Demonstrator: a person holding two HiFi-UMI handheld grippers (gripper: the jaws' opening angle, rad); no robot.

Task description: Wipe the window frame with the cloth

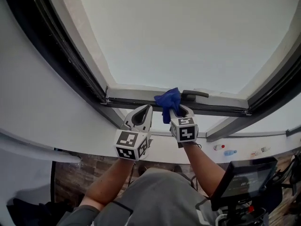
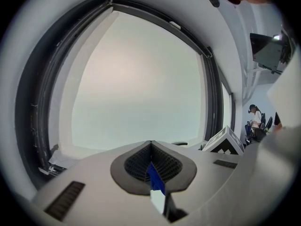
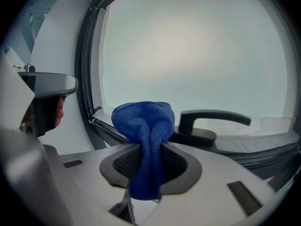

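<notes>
A blue cloth (image 1: 168,102) is bunched in my right gripper (image 1: 175,111), which is shut on it. The cloth's rounded end (image 3: 143,126) bulges out past the jaws and sits against the window frame's lower rail (image 1: 136,98), just left of the black window handle (image 1: 195,94). In the right gripper view the handle (image 3: 211,119) lies just to the cloth's right. My left gripper (image 1: 146,108) is held beside the right one, a little left of the cloth and apart from it. Its jaws (image 2: 151,147) are shut, with only a thin blue sliver showing between the pads.
The large glass pane (image 1: 188,32) fills the view beyond the dark frame (image 2: 42,126). A white ledge (image 1: 244,149) with a few small items runs below the window. A dark screen (image 1: 244,180) stands at the lower right. A person (image 2: 256,119) stands far off.
</notes>
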